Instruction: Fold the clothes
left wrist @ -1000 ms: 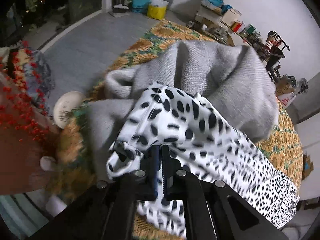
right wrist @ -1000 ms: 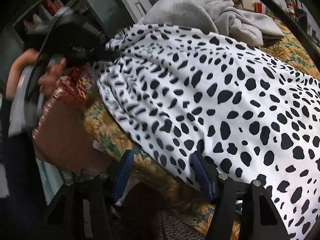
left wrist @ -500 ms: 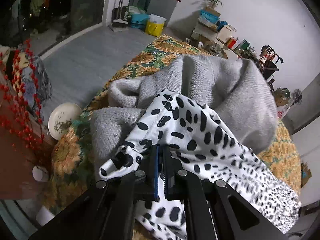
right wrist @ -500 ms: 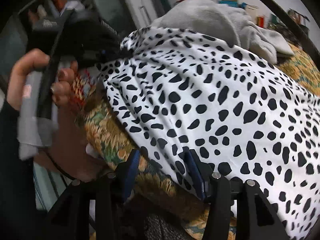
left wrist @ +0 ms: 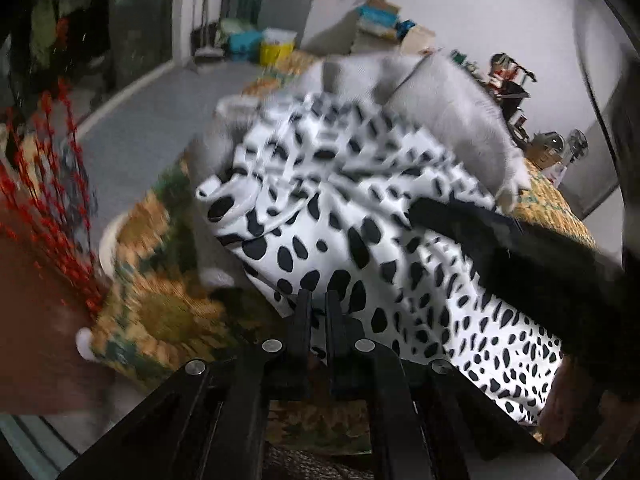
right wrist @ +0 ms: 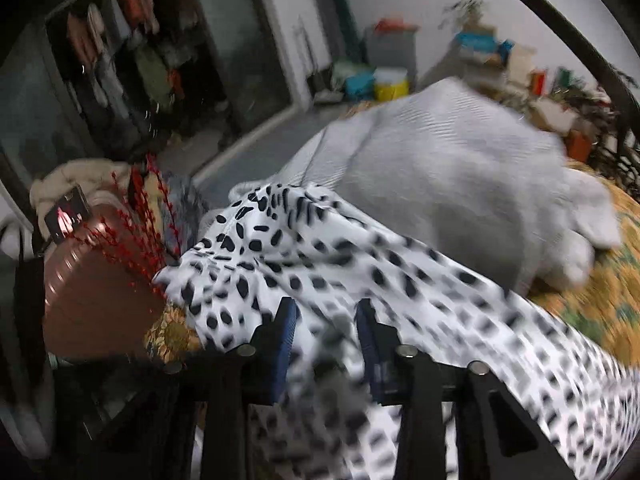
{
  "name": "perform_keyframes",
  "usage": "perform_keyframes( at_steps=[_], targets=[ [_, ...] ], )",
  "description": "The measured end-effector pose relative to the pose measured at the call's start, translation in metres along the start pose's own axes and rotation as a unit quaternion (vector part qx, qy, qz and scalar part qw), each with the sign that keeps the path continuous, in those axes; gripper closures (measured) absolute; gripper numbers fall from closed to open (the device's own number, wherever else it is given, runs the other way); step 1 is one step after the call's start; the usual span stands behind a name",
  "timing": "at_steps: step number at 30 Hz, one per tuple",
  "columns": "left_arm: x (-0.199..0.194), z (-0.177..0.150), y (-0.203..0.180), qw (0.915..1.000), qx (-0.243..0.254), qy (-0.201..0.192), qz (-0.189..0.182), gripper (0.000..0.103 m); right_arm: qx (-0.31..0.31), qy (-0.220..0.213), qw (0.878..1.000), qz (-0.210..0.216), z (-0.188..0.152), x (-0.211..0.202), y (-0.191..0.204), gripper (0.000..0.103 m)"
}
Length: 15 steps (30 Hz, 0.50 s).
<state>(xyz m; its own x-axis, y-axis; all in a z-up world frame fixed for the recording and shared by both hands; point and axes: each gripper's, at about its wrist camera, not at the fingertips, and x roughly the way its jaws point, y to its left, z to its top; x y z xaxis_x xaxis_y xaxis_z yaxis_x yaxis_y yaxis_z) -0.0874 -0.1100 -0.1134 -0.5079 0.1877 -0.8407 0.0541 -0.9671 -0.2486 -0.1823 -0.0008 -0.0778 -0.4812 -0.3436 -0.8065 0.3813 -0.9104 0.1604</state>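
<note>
— Between the left gripper [left wrist: 318,312] jaws, what?

— The spotted garment's [left wrist: 360,216] hem, pinched; jaws nearly together.

— And the right gripper [right wrist: 326,332]?

— Jaws apart, spotted cloth lying between them; whether it touches is blurred.

— Where's the garment?

— Spread over the sunflower-print table [right wrist: 600,292], with a grey sweater [right wrist: 460,168] heaped behind, red berry branches [left wrist: 48,184] left.

The left gripper [left wrist: 318,308] has its jaws nearly together. The right gripper [right wrist: 326,320] stands with jaws apart.
</note>
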Motion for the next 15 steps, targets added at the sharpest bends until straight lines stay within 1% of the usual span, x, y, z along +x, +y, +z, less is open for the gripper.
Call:
perform_keyframes(
  at_steps=[3, 5, 7, 8, 12, 15],
  targets=[
    [0.007, 0.001, 0.008, 0.9999, -0.008, 0.012, -0.001, 0.097, 0.008, 0.033, 0.999, -0.040, 0.028, 0.027, -0.002, 0.075],
    [0.006, 0.001, 0.010, 0.9995, -0.001, 0.030, 0.006, 0.097, 0.023, 0.051, 0.997, -0.046, 0.039, 0.035, -0.006, 0.076],
    [0.008, -0.003, 0.012, 0.9978, 0.017, 0.056, 0.030, 0.097, 0.019, 0.053, 0.997, -0.048, 0.041, 0.030, -0.006, 0.077],
    [0.009, -0.005, 0.013, 0.9972, 0.024, 0.063, 0.034, 0.097, 0.016, 0.054, 0.997, -0.049, 0.042, 0.028, -0.005, 0.077],
    [0.000, -0.004, 0.023, 0.9979, 0.016, 0.061, 0.008, 0.097, 0.007, 0.059, 0.997, -0.053, 0.045, 0.018, -0.004, 0.077],
    [-0.017, 0.008, 0.016, 0.9983, 0.039, 0.038, -0.020, 0.097, 0.000, 0.063, 0.996, -0.056, 0.048, 0.011, -0.003, 0.075]
  ],
)
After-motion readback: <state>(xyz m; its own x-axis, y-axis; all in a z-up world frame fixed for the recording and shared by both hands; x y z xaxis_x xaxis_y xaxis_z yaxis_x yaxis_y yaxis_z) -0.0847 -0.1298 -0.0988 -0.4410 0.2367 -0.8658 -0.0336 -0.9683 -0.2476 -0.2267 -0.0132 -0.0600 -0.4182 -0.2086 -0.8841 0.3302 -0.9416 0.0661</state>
